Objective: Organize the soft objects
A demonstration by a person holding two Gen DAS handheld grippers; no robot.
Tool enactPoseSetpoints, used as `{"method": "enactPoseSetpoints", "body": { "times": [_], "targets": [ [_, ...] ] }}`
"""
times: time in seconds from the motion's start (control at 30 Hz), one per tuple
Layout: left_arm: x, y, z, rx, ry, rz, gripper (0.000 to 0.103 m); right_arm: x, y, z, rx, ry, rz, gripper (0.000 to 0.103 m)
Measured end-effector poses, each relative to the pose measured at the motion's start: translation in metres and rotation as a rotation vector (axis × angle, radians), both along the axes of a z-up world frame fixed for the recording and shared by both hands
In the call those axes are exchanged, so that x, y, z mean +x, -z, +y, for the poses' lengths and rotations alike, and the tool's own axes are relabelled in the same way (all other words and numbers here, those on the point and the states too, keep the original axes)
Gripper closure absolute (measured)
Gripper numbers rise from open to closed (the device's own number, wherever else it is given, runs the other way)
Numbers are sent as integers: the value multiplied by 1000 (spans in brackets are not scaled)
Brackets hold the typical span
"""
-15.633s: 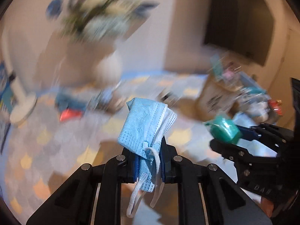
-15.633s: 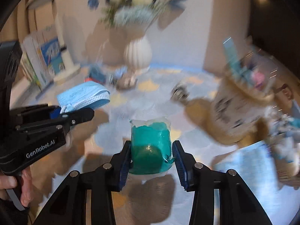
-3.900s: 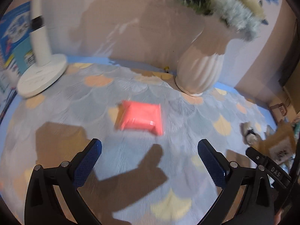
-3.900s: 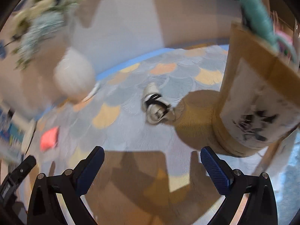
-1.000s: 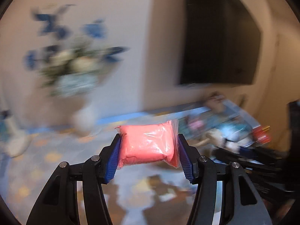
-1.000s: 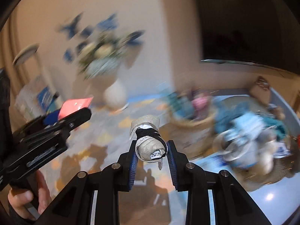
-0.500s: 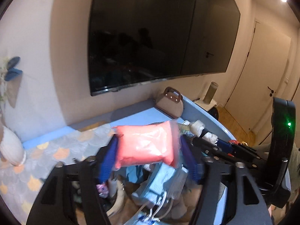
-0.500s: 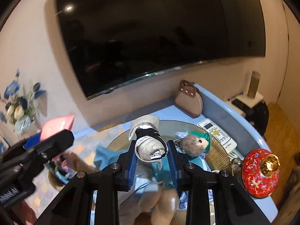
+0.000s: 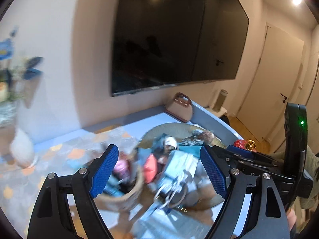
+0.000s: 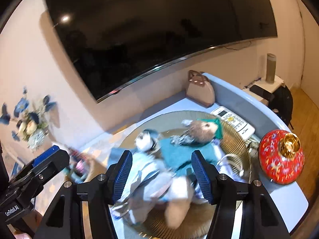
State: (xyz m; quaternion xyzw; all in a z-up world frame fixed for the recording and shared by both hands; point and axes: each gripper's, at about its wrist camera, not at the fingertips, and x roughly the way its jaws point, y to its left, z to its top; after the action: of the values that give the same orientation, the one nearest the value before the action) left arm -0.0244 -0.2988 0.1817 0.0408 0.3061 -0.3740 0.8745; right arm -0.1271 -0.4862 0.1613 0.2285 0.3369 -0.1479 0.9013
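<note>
My left gripper is open and empty above a round woven tray piled with soft items. The pink packet lies in the pile between my fingers, beside blue face masks. My right gripper is open and empty over the same tray. The rolled beige sock lies on the pile just beyond the fingers, near a small doll and teal cloth. The view is motion-blurred.
A brown paper-wrapped holder with pink and teal items stands left of the tray. A red lidded jar, a remote control and a small brown handbag sit by the table's right edge. A white vase with flowers stands left.
Both grippers have opened. The pink packet has dropped from the left one and the sock roll from the right one onto the pile in the tray.
</note>
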Motion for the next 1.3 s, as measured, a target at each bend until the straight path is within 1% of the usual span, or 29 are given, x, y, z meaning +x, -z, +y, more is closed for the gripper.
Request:
{"method": "enactPoseSetpoints", "body": {
  "times": [0.13, 0.2, 0.23, 0.27, 0.3, 0.33, 0.37, 0.4, 0.43, 0.5, 0.6, 0.67, 0.7, 0.8, 0.87, 0.93, 0.97, 1.03, 1.07, 1.13, 1.3],
  "targets": [
    [-12, -14, 56, -12, -99, -23, 20, -2, -17, 45, -41, -85, -22, 43],
    [-19, -21, 95, -2, -178, -50, 19, -1, -25, 74, -54, -140, -39, 43],
    [-22, -22, 108, 6, -207, -64, 18, 0, -28, 88, -61, -167, -47, 42],
    [-26, -22, 125, 21, -250, -83, 12, 1, -30, 103, -69, -199, -53, 41],
    [-29, -21, 144, 39, -303, -100, 2, 2, -32, 123, -82, -237, -57, 39],
    [-31, -16, 166, 52, -372, -115, 0, 3, -33, 144, -98, -273, -57, 37],
    [-32, -12, 182, 50, -425, -118, 0, 3, -33, 156, -108, -294, -55, 29],
    [-31, -3, 201, 44, -486, -104, 0, 4, -31, 175, -120, -321, -53, 18],
    [-29, 8, 221, 36, -533, -74, 0, 6, -29, 192, -133, -348, -49, 15],
    [-28, 29, 250, 36, -581, -32, 0, 12, -18, 231, -165, -410, -22, 14],
    [-27, 71, 283, 97, -645, 27, 0, 22, 9, 279, -223, -473, 30, 14],
    [-27, 98, 296, 133, -672, 72, 0, 29, 36, 309, -284, -491, 64, 14],
    [-26, 112, 302, 149, -680, 94, 0, 32, 46, 316, -295, -499, 72, 14],
    [-22, 148, 312, 203, -684, 150, 0, 39, 90, 339, -333, -512, 109, 14],
    [-20, 162, 315, 208, -670, 184, 0, 43, 116, 346, -352, -514, 156, 14],
    [-19, 172, 318, 185, -660, 224, 0, 45, 130, 345, -350, -504, 197, 14],
    [-17, 174, 318, 185, -662, 241, 0, 47, 130, 344, -347, -503, 206, 14],
    [-16, 175, 318, 187, -657, 236, 0, 46, 126, 339, -328, -500, 171, 14],
    [-18, 176, 318, 189, -657, 237, 0, 45, 126, 335, -313, -494, 161, 12],
    [-14, 181, 315, 219, -662, 267, 0, 47, 131, 332, -295, -490, 182, 11],
    [-18, 182, 309, 264, -672, 239, 0, 50, 134, 337, -305, -500, 200, 11]
  ]
}}
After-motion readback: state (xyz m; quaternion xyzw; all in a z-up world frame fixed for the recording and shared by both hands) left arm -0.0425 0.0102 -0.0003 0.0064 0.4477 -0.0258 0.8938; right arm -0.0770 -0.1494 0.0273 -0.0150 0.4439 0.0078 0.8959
